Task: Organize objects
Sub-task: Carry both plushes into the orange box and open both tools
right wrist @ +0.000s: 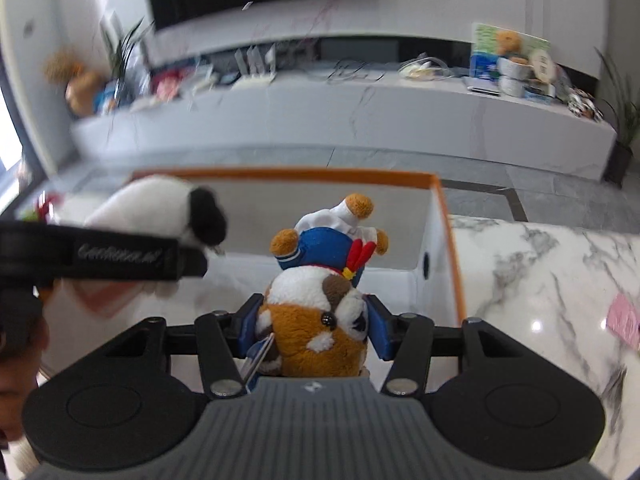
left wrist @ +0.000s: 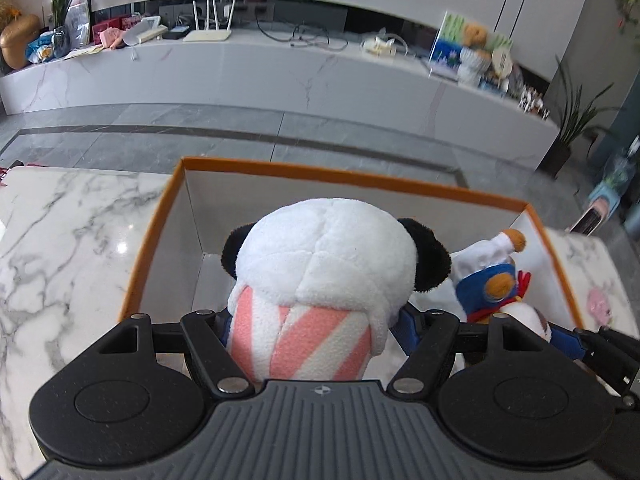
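The left tool (left wrist: 314, 322) clamps a panda plush (left wrist: 324, 280) by its pink-striped body, and the right tool (right wrist: 312, 330) grips a brown-and-white dog plush (right wrist: 320, 320) in a blue sailor outfit. Both toys hang side by side over the open orange-rimmed box (left wrist: 320, 170) on the marble counter (left wrist: 68, 240). Beyond lies grey floor (left wrist: 240, 128).

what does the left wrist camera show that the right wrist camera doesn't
Only the left wrist view shows the left gripper shut on the panda plush, seen from behind with its pink-striped body. Only the right wrist view shows the right gripper shut on the brown dog plush, its eye and blue sailor outfit close up, plus a round hole in the box wall. Both show the orange-rimmed box on the marble table.
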